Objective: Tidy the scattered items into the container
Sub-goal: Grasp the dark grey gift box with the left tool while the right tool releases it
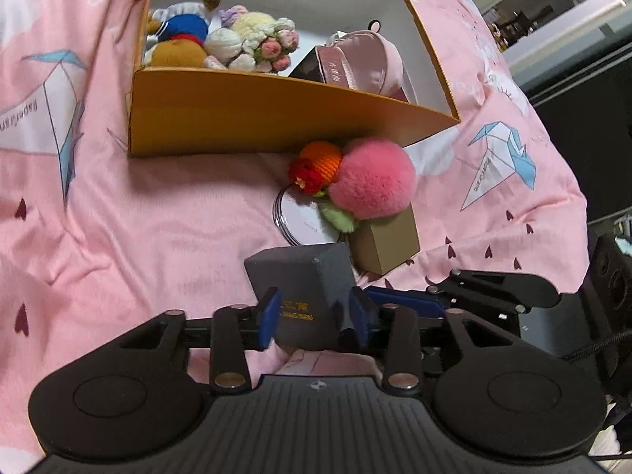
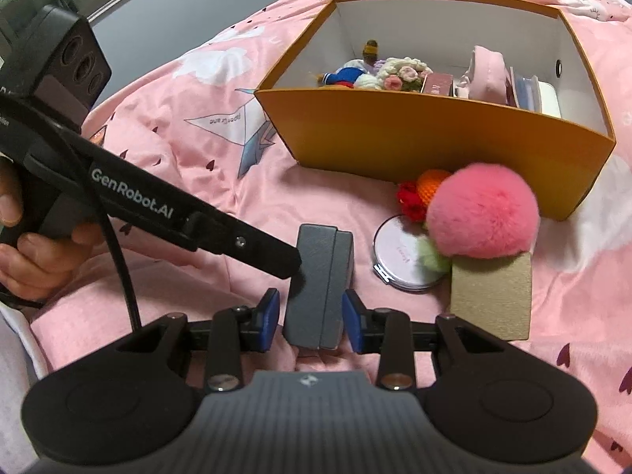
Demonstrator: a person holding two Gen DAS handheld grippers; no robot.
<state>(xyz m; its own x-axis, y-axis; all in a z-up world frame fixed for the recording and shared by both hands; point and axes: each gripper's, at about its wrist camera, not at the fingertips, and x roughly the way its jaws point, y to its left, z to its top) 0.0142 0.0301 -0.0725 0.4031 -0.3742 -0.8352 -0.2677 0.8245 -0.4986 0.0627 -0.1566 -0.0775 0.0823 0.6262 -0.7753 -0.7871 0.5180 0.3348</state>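
Your left hand-held gripper (image 1: 314, 318) is standing with its blue pads apart on either side of the grey box (image 1: 300, 276), with a dark gap showing at one pad. Your right hand-held gripper (image 2: 312, 314) is coming at the same grey box from the other side, and its pads appear to be pressing on the box's two long faces, clamping it. From the right wrist view, one black finger (image 2: 276, 262) of the left tool is touching the box's upper left edge, and your hand (image 2: 31, 252) is wrapping the handle.

The grey box is sitting outside the orange container (image 1: 256, 118), in front of its near wall, over the pink bedspread (image 1: 138, 217). Just beyond it a gold box (image 1: 385, 245) and a round compact (image 1: 294, 219) are lying side by side, with a pink pompom (image 1: 373, 177) resting on both. An orange crochet piece (image 1: 322, 158) is lying against the container's near wall, touching the pompom. Inside the container, knitted toys (image 1: 237, 43) are filling the left corner and a pink pouch (image 1: 363, 59) is leaning to their right.
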